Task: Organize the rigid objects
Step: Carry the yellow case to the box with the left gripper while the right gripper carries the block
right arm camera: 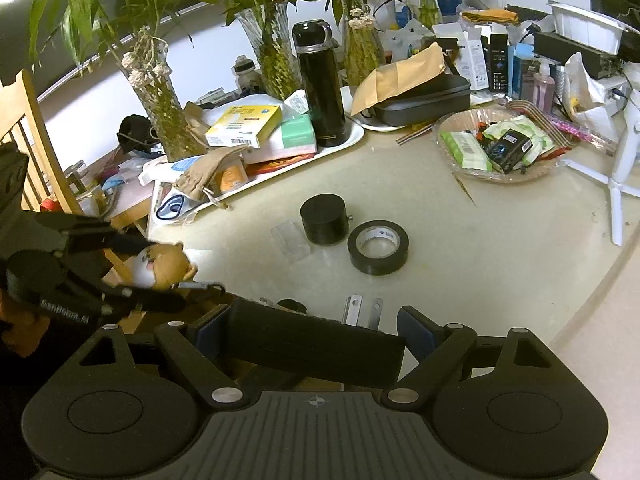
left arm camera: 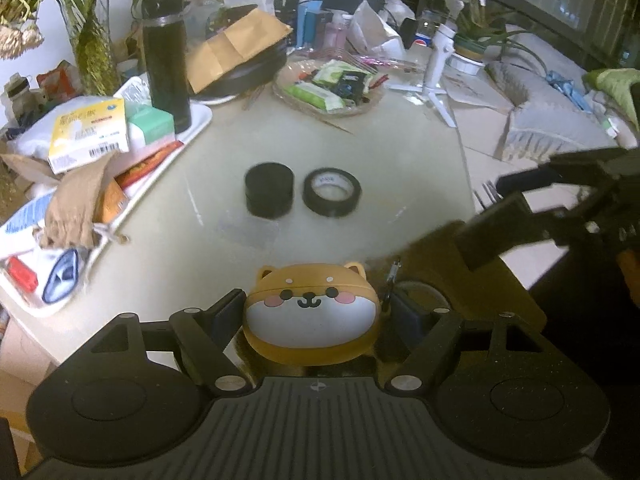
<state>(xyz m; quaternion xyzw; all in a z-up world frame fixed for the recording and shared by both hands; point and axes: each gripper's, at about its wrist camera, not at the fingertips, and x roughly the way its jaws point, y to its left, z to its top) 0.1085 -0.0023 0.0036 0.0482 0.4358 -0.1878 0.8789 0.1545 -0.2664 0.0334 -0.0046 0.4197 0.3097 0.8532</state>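
My left gripper (left arm camera: 311,312) is shut on a dog-faced earbud case (left arm camera: 311,314), orange and white, with a carabiner clip (left arm camera: 391,284); it also shows in the right wrist view (right arm camera: 160,266). My right gripper (right arm camera: 316,330) is shut on a black power adapter (right arm camera: 316,344) with two metal prongs (right arm camera: 362,310) pointing forward. In the left wrist view the right gripper (left arm camera: 532,216) is at the right, above the table edge. On the table ahead lie a black round tin (left arm camera: 269,191) (right arm camera: 324,219) and a black tape roll (left arm camera: 332,192) (right arm camera: 378,249), side by side.
A small clear plastic piece (right arm camera: 291,242) lies left of the tin. A white tray (right arm camera: 352,140) with boxes and a black flask (right arm camera: 320,80) is at the back left. A snack bowl (right arm camera: 496,144), a white tripod (right arm camera: 618,168) and plant vases (right arm camera: 276,52) stand behind.
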